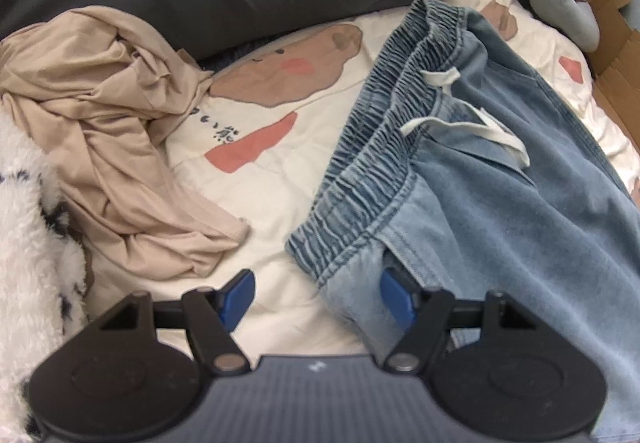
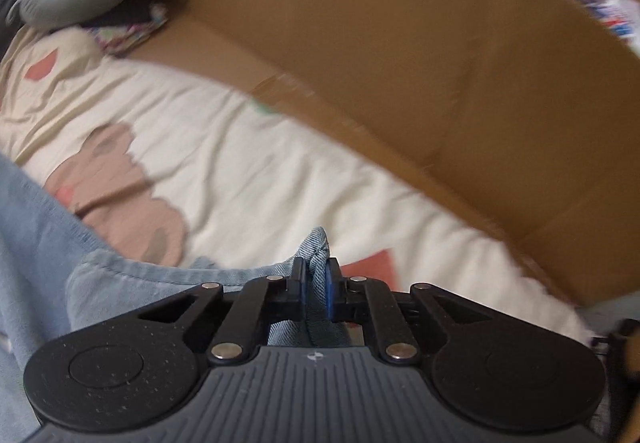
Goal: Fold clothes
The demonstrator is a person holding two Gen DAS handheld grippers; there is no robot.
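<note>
Pinching a fold of denim, the right gripper point(image 2: 316, 293) has its jaws squeezed together on a hem or edge of the blue jeans point(image 1: 500, 203), with a little tuft of cloth poking out at 12 o'clock from the fingertips. That view is pretty blurry, so I'd guess the hand is on the move. Left gripper point(image 1: 318, 297) is spread wide and holding nothing; its right blue pad point(image 1: 394, 297) is tucked against the side-pocket edge just under the elastic waistband point(image 1: 384, 147), while the other pad sits over bare bedsheet point(image 1: 276, 211).

Jeans lie on the sheet at roughly 1 to 3 o'clock in the left view, waistband towards 12, white drawstring point(image 1: 472, 115) loose on top. A crumpled beige garment point(image 1: 104, 131) waits at 10 o'clock, and a cardboard box point(image 2: 400, 55) runs along 1 to 3 o'clock in the right view.

Looks like the grab-the-corners stage of the jeans fold. Next I'd say the left one needs to close on the waistband corner, then both lift and lay one half over the other
</note>
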